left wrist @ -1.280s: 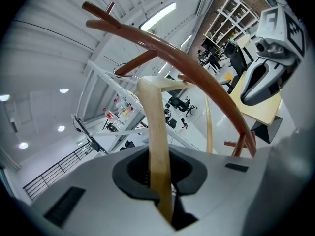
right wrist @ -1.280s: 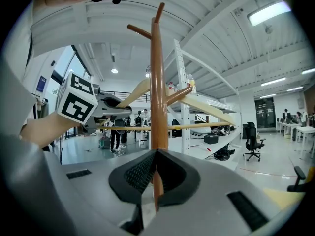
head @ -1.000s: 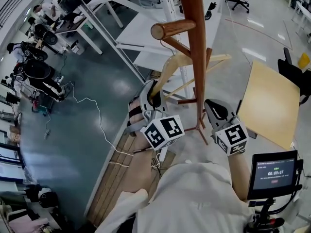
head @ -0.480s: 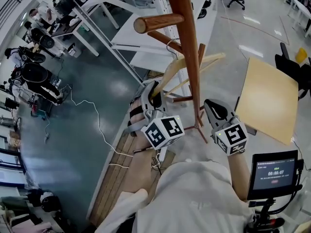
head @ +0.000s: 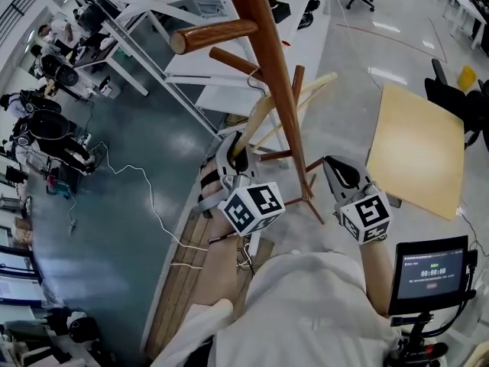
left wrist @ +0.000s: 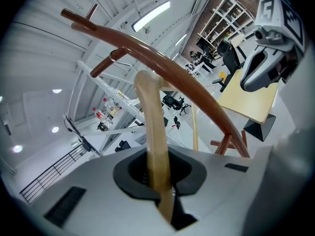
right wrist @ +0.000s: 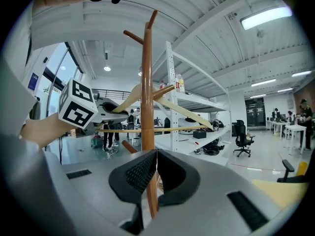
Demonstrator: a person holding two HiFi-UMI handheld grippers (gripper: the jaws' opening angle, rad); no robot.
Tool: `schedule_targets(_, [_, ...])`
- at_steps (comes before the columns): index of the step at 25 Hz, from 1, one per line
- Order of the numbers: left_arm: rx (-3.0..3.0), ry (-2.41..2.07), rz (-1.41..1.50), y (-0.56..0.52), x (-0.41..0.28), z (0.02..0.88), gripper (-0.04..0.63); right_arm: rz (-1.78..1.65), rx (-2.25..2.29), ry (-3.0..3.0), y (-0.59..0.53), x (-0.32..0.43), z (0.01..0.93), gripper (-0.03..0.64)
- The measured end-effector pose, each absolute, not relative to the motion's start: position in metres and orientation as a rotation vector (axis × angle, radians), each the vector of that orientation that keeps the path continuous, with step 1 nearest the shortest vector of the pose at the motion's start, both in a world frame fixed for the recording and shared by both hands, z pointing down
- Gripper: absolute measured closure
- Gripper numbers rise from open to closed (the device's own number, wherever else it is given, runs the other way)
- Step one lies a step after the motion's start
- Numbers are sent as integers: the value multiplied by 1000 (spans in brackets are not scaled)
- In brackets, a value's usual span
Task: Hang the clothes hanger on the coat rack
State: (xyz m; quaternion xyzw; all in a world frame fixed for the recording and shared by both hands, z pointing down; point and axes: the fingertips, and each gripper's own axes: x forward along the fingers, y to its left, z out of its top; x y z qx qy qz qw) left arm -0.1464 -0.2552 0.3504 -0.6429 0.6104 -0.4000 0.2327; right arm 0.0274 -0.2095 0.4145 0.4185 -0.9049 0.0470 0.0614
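The brown wooden coat rack (head: pixel 267 44) rises in front of me, with pegs (head: pixel 214 35) pointing left. A pale wooden hanger (head: pixel 254 122) crosses the pole below the pegs. Its wire hook (head: pixel 257 76) sits by a lower peg, and I cannot tell whether it rests on that peg. My left gripper (head: pixel 235 153) is shut on the end of the hanger's left arm (left wrist: pixel 152 127), its jaws still closing a little. My right gripper (head: pixel 336 173) hovers right of the pole with its pads (right wrist: pixel 156 168) together and nothing held. In the right gripper view the pole (right wrist: pixel 146 82) stands just beyond the right gripper.
The rack's feet (head: pixel 306 197) spread on the floor between my grippers. A beige table top (head: pixel 416 147) stands at the right and a small screen (head: pixel 432 270) at lower right. White shelving (head: pixel 229 90) stands behind the rack. A cable (head: pixel 153 197) trails on the floor near people (head: pixel 46 121) at the left.
The left gripper and the hanger have sunk a little along the pole. The right gripper shifted slightly. The rack's top has swung left in the head view.
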Motion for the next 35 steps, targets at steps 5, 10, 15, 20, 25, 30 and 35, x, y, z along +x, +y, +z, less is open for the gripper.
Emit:
schedule_targets(5, [-1808,1650,-1070,-254,-136,355,563,153,1272,-2730,-208,31,419,604])
schedule_targets(10, [-1879,1622,-1038,-251,-126,357,563,164,1276,-2723,-207,33,422,604])
schedule_targets(15, [-1920,1608,-1022,-247,-119,362,563,162,1280,-2720,-207,38,425,604])
schedule_targets(20, [-1984,1586,-1011,-244,-116,366,561,153,1269,-2719,-206,36,425,604])
schedule_targets(25, [-2075,1539,-995,-242,-110,372,518,143,1252,-2717,-208,33,425,604])
schedule_targets(30, [-2118,1517,-990,-237,-106,377,490,139,1238,-2712,-206,33,429,604])
schedule_targets(35, [-2127,1514,-967,-233,-107,374,436,142,1221,-2716,-206,29,429,604])
